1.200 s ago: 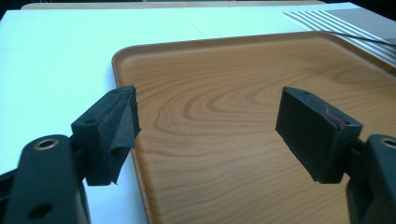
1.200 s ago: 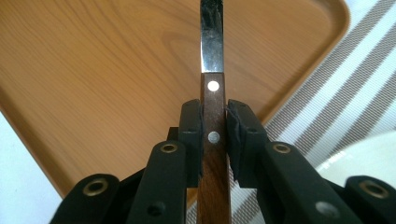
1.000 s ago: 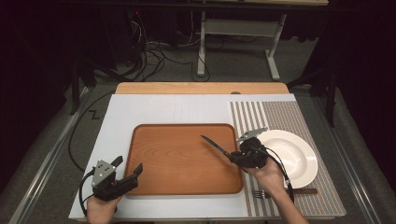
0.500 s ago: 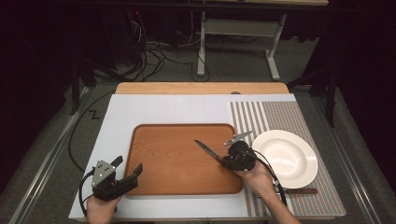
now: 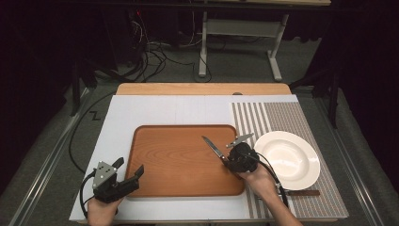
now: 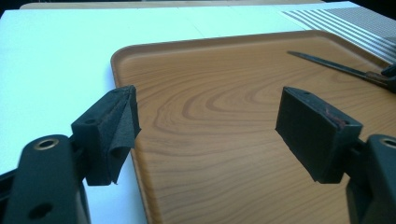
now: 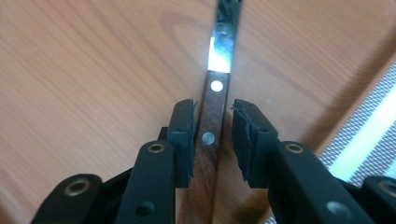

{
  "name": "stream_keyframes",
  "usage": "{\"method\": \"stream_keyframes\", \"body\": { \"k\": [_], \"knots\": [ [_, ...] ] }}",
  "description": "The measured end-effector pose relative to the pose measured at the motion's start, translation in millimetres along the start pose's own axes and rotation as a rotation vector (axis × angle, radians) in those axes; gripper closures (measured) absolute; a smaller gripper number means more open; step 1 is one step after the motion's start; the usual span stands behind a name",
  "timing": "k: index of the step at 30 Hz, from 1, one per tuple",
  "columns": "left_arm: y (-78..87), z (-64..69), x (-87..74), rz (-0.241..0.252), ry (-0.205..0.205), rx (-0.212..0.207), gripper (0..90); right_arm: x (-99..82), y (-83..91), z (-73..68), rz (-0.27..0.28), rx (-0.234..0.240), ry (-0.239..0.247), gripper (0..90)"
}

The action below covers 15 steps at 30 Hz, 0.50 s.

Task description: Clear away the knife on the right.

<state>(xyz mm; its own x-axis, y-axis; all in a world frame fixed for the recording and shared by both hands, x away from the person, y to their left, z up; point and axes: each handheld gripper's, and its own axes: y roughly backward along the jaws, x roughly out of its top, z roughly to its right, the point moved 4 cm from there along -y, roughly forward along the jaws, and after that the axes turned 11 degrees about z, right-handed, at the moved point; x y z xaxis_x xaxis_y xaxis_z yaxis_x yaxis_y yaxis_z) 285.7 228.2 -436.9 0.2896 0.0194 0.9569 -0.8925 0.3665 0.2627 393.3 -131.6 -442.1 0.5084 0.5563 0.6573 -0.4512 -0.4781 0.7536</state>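
Note:
A knife with a dark wooden riveted handle (image 7: 211, 126) and a steel blade (image 5: 212, 148) lies on the brown wooden tray (image 5: 179, 160), near its right edge, blade pointing up-left. My right gripper (image 7: 212, 116) straddles the handle. Its jaws have just been opening, and a thin gap shows between each pad and the handle. That gripper (image 5: 230, 162) sits over the tray's right rim. My left gripper (image 6: 210, 112) stands wide open with nothing in it, at the tray's near-left corner (image 5: 129, 170). From there the knife (image 6: 327, 63) shows far off on the tray (image 6: 187, 154).
A white plate (image 5: 288, 157) rests on a striped placemat (image 5: 263, 117) right of the tray. Another wooden-handled utensil (image 5: 301, 192) lies near the placemat's front edge. A white board (image 5: 155, 108) underlies everything, with a wooden plank (image 5: 202, 88) behind it.
My right gripper has shifted left and a little down, bringing the knife onto the tray. Its jaws have parted slightly around the handle. The left gripper has not moved.

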Motion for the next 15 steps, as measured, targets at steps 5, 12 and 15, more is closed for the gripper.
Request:
{"method": "stream_keyframes", "body": {
  "k": [5,12,15],
  "knots": [
    [-0.2,0.2,-0.1,-0.002,-0.001,-0.001,22.5,-1.9,1.2,8.8,0.004,-0.018,-0.022,68.6],
    [-0.2,0.3,-0.3,-0.003,0.001,-0.001,22.5,-4.0,2.2,16.7,0.009,-0.03,-0.048,67.5],
    [-0.1,0.2,-0.2,-0.002,0.001,-0.001,22.5,-4.0,2.3,16.8,0.01,-0.029,-0.05,67.4]
  ]
}}
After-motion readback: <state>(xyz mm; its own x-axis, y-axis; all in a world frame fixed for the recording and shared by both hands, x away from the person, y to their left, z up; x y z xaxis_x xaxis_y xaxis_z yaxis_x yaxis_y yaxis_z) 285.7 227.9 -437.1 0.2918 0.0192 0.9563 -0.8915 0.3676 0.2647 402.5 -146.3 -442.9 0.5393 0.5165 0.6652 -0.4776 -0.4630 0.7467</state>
